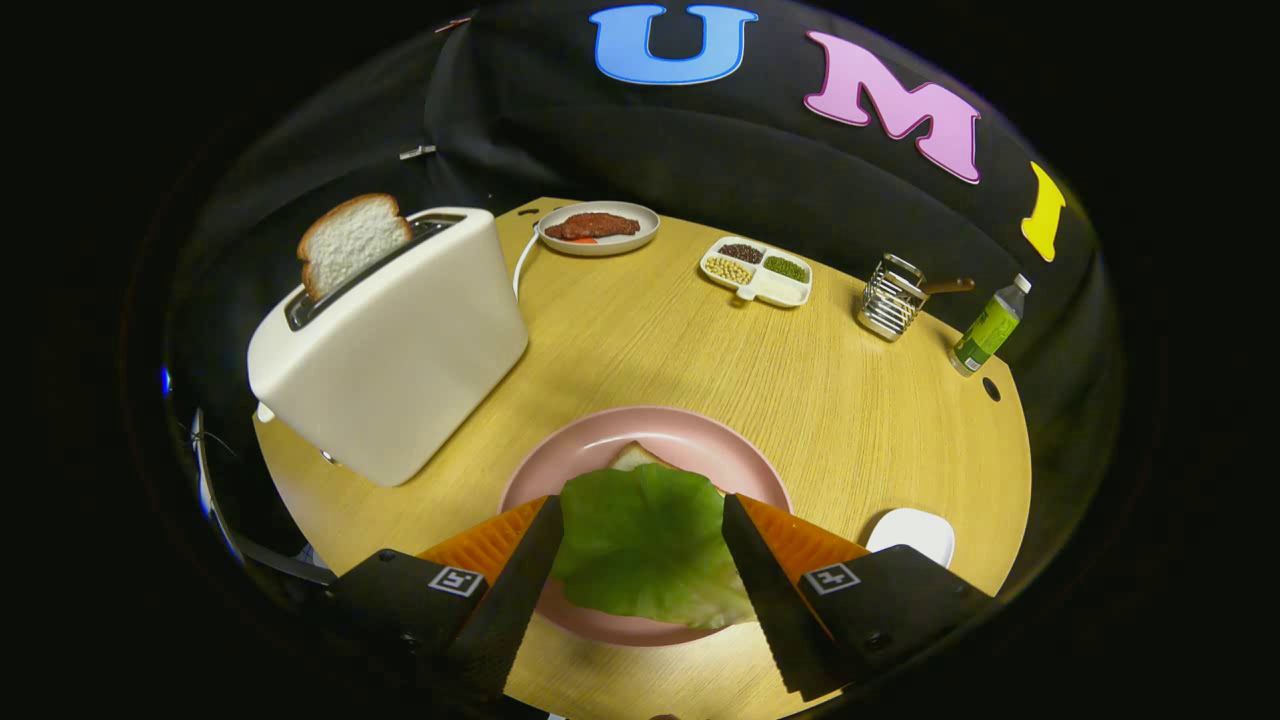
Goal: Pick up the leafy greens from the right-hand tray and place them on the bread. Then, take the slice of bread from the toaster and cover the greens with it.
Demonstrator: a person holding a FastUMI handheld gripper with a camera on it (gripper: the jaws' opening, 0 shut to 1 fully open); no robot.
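Hand-held gripper (640, 520) spread wide, low in the frame — one lettuce leaf (645, 545) lies between its fingers on one pink plate (600, 445), covering a bread slice (634, 456). Upper left, one toaster (400, 350) holds one bread slice (350, 240) — counter (800, 400) beneath.

A round, light wooden bench (640, 330) carried everything. A white toaster (400, 350) stood on its left part, with a pink plate (600, 440) just beside it toward the near edge. Along the far edge lay a small plate of red meat (598, 227), a divided white dish (757, 272) of beans, a metal wire holder (888, 297) and a green-labelled bottle (988, 327). A small white tray (912, 533) sat right of the pink plate.
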